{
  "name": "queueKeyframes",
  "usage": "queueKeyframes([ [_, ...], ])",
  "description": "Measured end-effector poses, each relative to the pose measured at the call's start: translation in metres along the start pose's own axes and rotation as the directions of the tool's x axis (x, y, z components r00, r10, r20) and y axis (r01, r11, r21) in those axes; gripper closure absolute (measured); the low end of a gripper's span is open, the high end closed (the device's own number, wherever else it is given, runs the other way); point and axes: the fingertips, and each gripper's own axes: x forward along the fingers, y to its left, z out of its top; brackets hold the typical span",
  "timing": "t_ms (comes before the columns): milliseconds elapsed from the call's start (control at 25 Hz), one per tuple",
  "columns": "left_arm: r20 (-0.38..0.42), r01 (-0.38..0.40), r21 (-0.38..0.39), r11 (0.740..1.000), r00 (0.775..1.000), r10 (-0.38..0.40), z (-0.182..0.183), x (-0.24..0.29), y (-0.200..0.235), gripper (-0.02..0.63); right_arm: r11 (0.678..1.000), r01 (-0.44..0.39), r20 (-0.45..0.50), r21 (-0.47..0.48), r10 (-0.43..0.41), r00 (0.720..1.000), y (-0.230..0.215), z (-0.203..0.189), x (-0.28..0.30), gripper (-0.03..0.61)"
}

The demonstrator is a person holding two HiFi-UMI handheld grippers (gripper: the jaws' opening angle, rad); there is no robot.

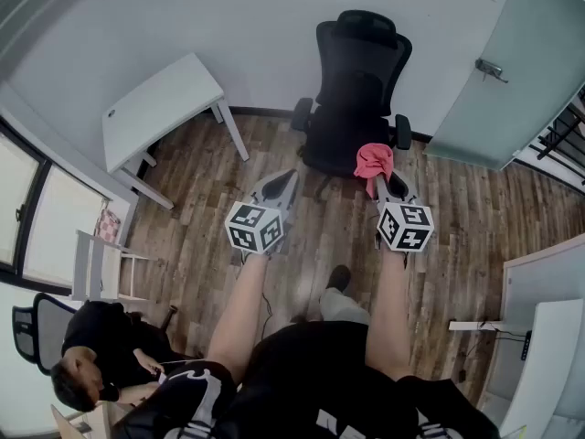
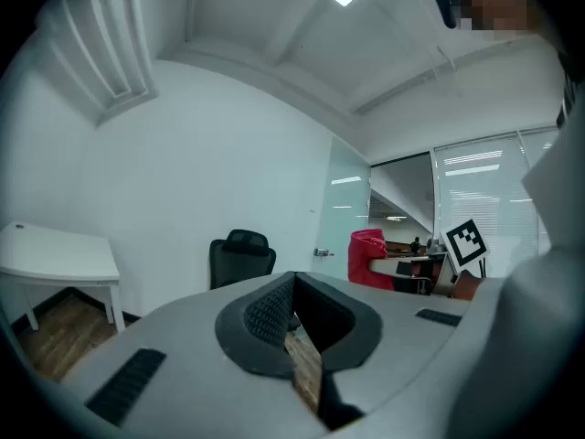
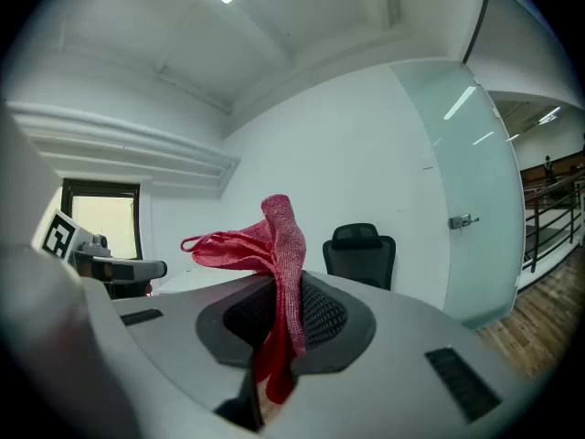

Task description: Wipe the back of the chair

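A black office chair (image 1: 356,90) stands against the far wall with its seat toward me; it also shows small in the left gripper view (image 2: 239,259) and the right gripper view (image 3: 359,252). My right gripper (image 1: 381,185) is shut on a red cloth (image 1: 374,161), which bunches up above the jaws (image 3: 274,245) just short of the chair's right armrest. My left gripper (image 1: 281,188) hangs over the wood floor left of the chair base, jaws together with nothing between them (image 2: 294,323). The red cloth (image 2: 366,256) shows off to its right.
A white desk (image 1: 160,108) stands at the left by the wall. A frosted glass door (image 1: 512,71) with a handle (image 1: 491,69) is at the right. A seated person (image 1: 101,355) and a white stool (image 1: 96,263) are at lower left. Another white desk (image 1: 539,309) is at right.
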Motion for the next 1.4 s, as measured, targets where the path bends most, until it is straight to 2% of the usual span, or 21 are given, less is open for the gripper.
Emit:
queueKeyframes([
  [640,-0.018,-0.007,0.009,1.000,1.000,0.007,0.014,0.163,0.042,0.589,0.999,-0.020,-0.045,0.031,0.021,0.999,-0.129,0.016,0.134,0.514],
  [1000,-0.047,0.007,0.014,1.000,0.999,-0.007,0.012,0.223,0.042,0.589,0.999,-0.041,-0.090,0.034,0.044,0.995,-0.164,0.016,0.186,0.514],
  [1240,-0.039,0.009,-0.020,1.000,0.999,-0.010,0.014,0.256,0.078,0.589,0.999,-0.033,-0.109,0.042,0.037,0.993,-0.175,0.012,0.229,0.514],
  [1400,-0.029,0.036,-0.029,0.999,0.999,-0.037,0.022,0.291,0.112,0.589,1.000,-0.009,-0.110,0.029,0.013,0.994,-0.183,0.018,0.265,0.512],
])
